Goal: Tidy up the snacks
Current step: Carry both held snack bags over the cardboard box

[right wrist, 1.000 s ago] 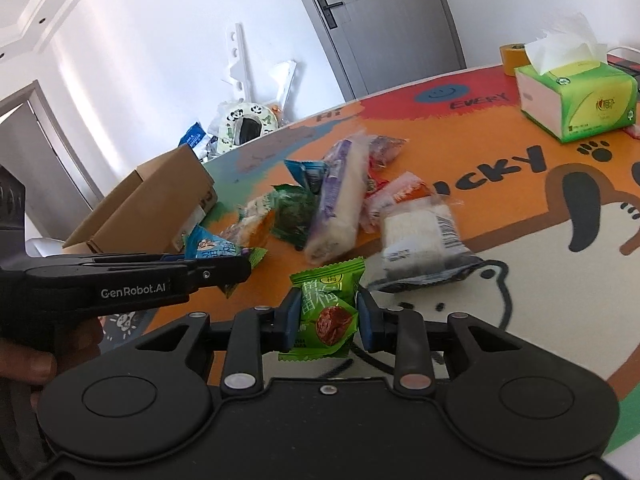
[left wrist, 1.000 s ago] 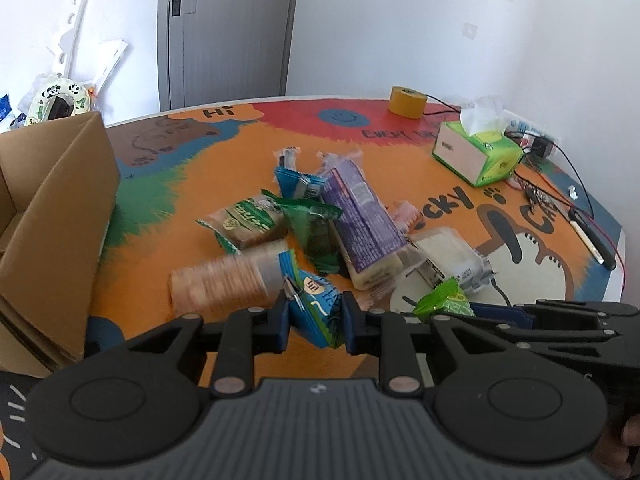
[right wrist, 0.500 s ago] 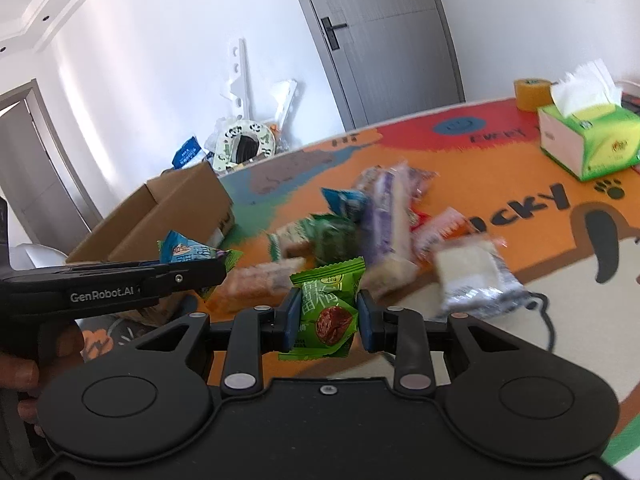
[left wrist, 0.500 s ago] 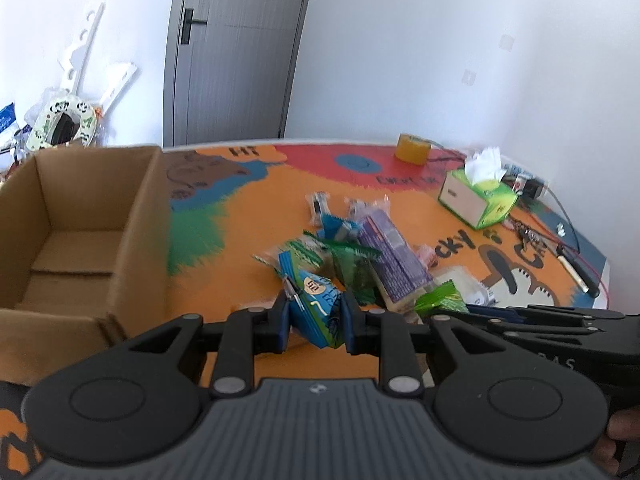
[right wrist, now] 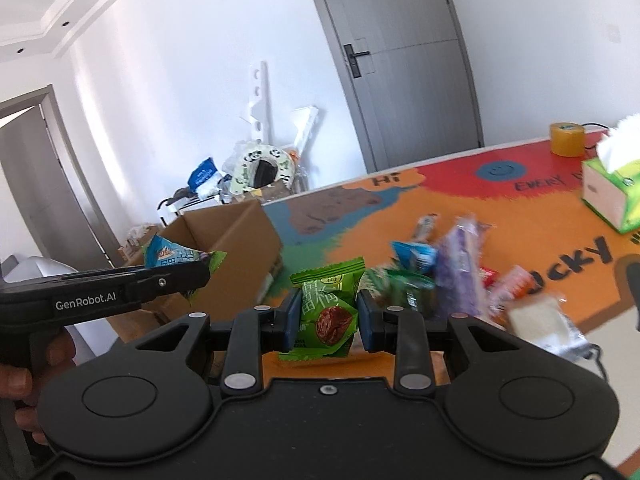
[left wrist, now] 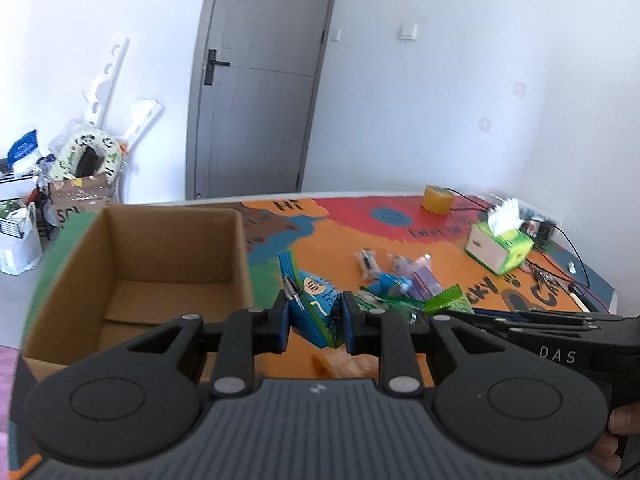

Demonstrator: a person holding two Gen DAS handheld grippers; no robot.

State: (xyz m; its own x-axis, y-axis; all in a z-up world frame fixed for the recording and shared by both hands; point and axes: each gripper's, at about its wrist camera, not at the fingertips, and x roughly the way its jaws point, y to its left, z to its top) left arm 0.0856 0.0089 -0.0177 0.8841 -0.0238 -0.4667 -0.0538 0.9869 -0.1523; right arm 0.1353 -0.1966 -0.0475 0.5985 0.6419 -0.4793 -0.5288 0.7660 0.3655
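My left gripper is shut on a blue snack packet, held in the air just right of an open cardboard box whose inside looks bare. The same left gripper and blue snack packet show at the left of the right wrist view, in front of the cardboard box. My right gripper is shut on a green snack packet with a red fruit printed on it. Several more snacks lie in a loose pile on the colourful table mat.
A green tissue box and a yellow tape roll sit at the table's far right, with cables and a pen beyond. A grey door and floor clutter stand behind the table.
Both grippers rose and swung left with their packets held. The cardboard box came from the left edge into fuller view, and the snack pile slid away to the right and farther off.
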